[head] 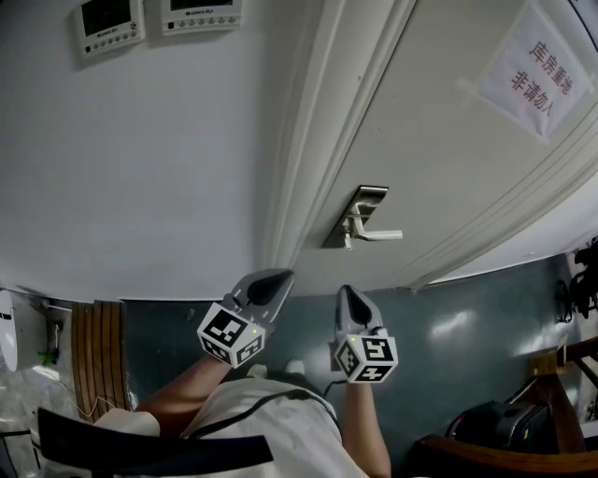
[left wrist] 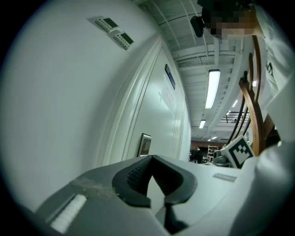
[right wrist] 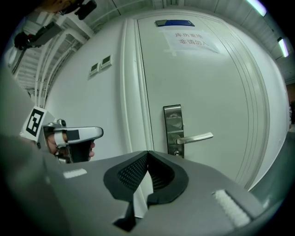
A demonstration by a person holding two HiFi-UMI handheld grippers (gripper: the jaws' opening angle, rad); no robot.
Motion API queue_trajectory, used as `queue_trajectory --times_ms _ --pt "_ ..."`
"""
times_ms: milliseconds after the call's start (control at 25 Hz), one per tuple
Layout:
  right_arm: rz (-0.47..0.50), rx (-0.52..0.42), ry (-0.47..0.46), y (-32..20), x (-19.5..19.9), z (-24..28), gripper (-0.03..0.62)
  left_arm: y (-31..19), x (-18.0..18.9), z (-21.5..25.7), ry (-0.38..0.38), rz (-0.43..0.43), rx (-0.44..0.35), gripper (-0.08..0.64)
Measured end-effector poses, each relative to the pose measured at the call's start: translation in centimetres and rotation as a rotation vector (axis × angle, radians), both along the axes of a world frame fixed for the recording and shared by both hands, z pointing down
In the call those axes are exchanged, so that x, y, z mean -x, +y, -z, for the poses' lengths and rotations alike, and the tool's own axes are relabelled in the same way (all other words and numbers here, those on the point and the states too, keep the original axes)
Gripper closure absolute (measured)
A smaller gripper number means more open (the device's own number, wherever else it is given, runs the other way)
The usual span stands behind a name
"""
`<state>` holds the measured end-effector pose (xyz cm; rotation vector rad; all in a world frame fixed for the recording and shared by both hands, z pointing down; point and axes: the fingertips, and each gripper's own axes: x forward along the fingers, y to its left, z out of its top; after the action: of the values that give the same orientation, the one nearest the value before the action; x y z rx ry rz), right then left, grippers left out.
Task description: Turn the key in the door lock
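Observation:
A white door [head: 448,140] carries a metal lock plate [right wrist: 173,120] with a lever handle [right wrist: 196,137] that points right. Below the lever sits a small round keyhole part [right wrist: 176,152]; I cannot make out a key in it. In the head view the plate [head: 360,217] is ahead of both grippers. My right gripper [right wrist: 147,153] is shut and empty, short of the plate and apart from it. My left gripper [left wrist: 152,157] is also shut with nothing in it, beside the door frame [head: 308,159]. In the head view the left gripper [head: 273,280] and right gripper [head: 348,297] are side by side.
Two wall controllers [head: 110,23] hang on the wall left of the door. A paper sign [head: 537,79] is taped high on the door. A wooden chair [head: 561,373] and a black bag [head: 495,425] stand on the floor at right; wooden slats [head: 98,355] at left.

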<state>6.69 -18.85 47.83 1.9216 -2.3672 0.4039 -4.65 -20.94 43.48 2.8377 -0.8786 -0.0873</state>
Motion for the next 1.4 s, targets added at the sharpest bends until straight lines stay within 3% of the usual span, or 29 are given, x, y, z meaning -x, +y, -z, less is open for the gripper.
queue_trajectory --times_ms 480,880,1120,1320,1400 --pt "0.079 -0.008 0.069 -4.3 -2.9 -0.6 0.584 -1.9 -2.9 0.4 -0.008 0.066 -0.006 0.555" --pt "0.122 0.035 0.418 -7.9 -5.4 -5.1 0.568 -2.4 -4.3 -1.7 -0.059 0.128 0.03 0.555" --pt "0.149 0.074 0.338 -9.7 -6.0 -7.4 0.521 -2.2 -4.2 -2.1 -0.078 0.17 0.041 0.555" --pt "0.173 0.072 0.434 -11.1 -6.1 -8.8 0.446 -2.0 -3.7 -2.5 -0.095 0.21 0.055 0.555" --pt "0.181 0.104 0.303 -11.7 -6.1 -9.5 0.439 -1.9 -3.5 -2.7 -0.101 0.226 0.06 0.555"
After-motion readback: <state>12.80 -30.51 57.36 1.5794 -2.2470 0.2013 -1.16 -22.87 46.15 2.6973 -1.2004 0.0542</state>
